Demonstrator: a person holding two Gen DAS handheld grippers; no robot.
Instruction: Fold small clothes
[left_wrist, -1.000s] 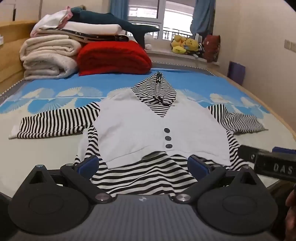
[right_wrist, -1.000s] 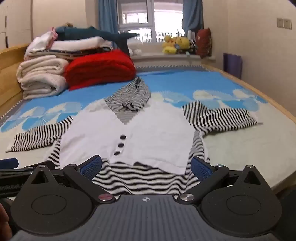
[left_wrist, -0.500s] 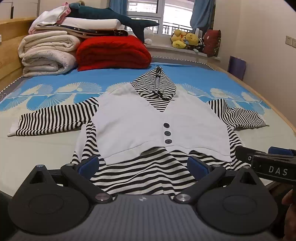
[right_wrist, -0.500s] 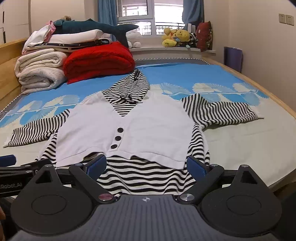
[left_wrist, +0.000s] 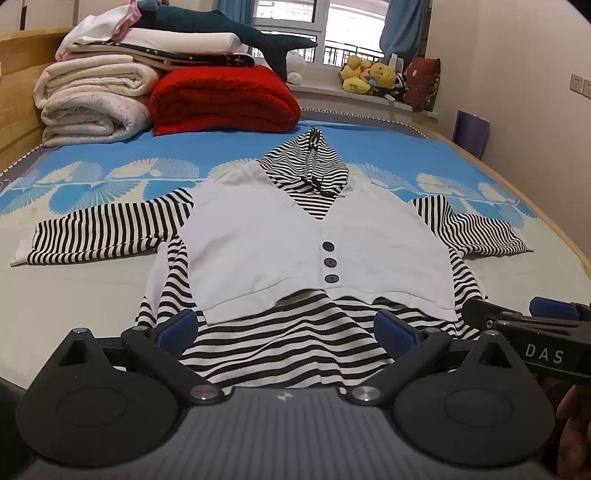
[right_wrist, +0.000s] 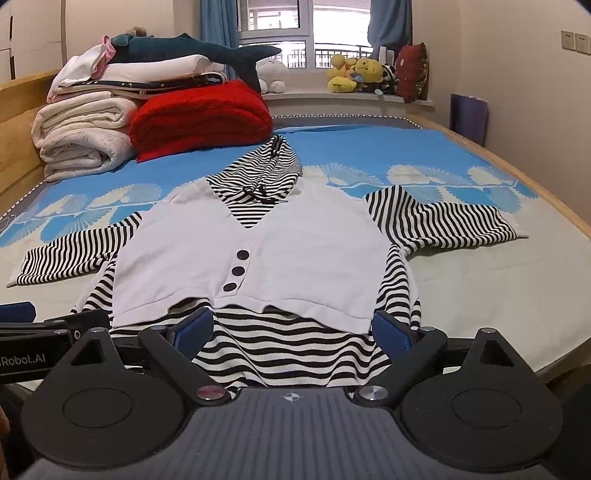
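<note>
The left gripper (left_wrist: 284, 326), matte black with blue rubbery pads, stood wide open over the near hem of the small black-and-white striped hooded top with a plain white knit vest front (left_wrist: 314, 243); its fingers (left_wrist: 177, 326) touched nothing that could be told; the right gripper (right_wrist: 293, 326), of the same build, was likewise spread open above the same hem, its pads clear of the cloth as far as the views showed. Each gripper appeared at the edge of the other's view, side by side at the foot of the bed. The top lay flat, face up, on the blue bedsheet printed with pale fan shapes (left_wrist: 110, 173); both striped sleeves were spread outward, the pointed hood lay away from the grippers, and three dark round buttons (left_wrist: 330, 262) ran down the ribbed-edged vest panel; the striped hem rippled in soft waves. Farther off sat a thick folded red knit blanket (left_wrist: 221, 99) beside a stack of rolled cream fleecy blankets (left_wrist: 92, 103), with a dark teal plush shark (left_wrist: 221, 29) on top; yellow soft toys (left_wrist: 365, 77) lined the window sill.
</note>
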